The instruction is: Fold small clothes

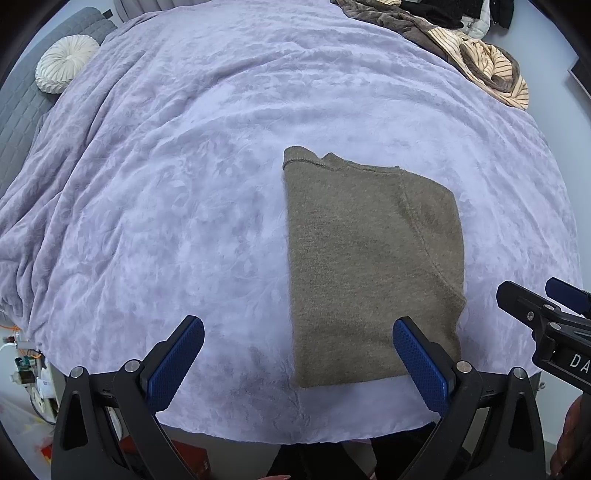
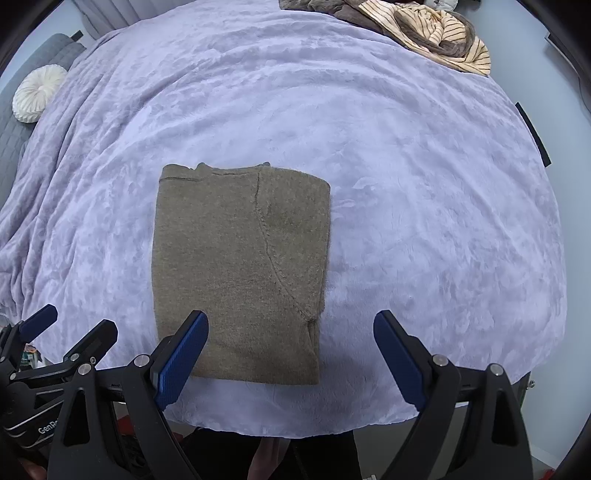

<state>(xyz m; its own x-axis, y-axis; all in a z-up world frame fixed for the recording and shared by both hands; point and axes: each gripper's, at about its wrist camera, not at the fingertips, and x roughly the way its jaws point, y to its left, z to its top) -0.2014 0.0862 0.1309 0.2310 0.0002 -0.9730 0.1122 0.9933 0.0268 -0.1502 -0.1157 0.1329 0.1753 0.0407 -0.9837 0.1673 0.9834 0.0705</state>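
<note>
An olive-brown knit garment (image 1: 369,266) lies folded into a tall rectangle on the lilac blanket (image 1: 184,184), near the bed's front edge. In the right wrist view the same garment (image 2: 240,273) sits left of centre. My left gripper (image 1: 298,334) is open above the blanket, its right finger over the garment's lower right part, nothing between the fingers. My right gripper (image 2: 291,330) is open too, its left finger over the garment's lower edge. The right gripper (image 1: 543,306) also shows at the right edge of the left wrist view, and the left gripper (image 2: 70,328) at the lower left of the right wrist view.
A heap of brown and cream-striped clothes (image 1: 476,59) lies at the far right of the bed; the same heap (image 2: 424,29) shows in the right view. A round white cushion (image 1: 66,62) rests on a grey quilted surface at the far left. Clutter on the floor (image 1: 26,369) lies below the bed's left corner.
</note>
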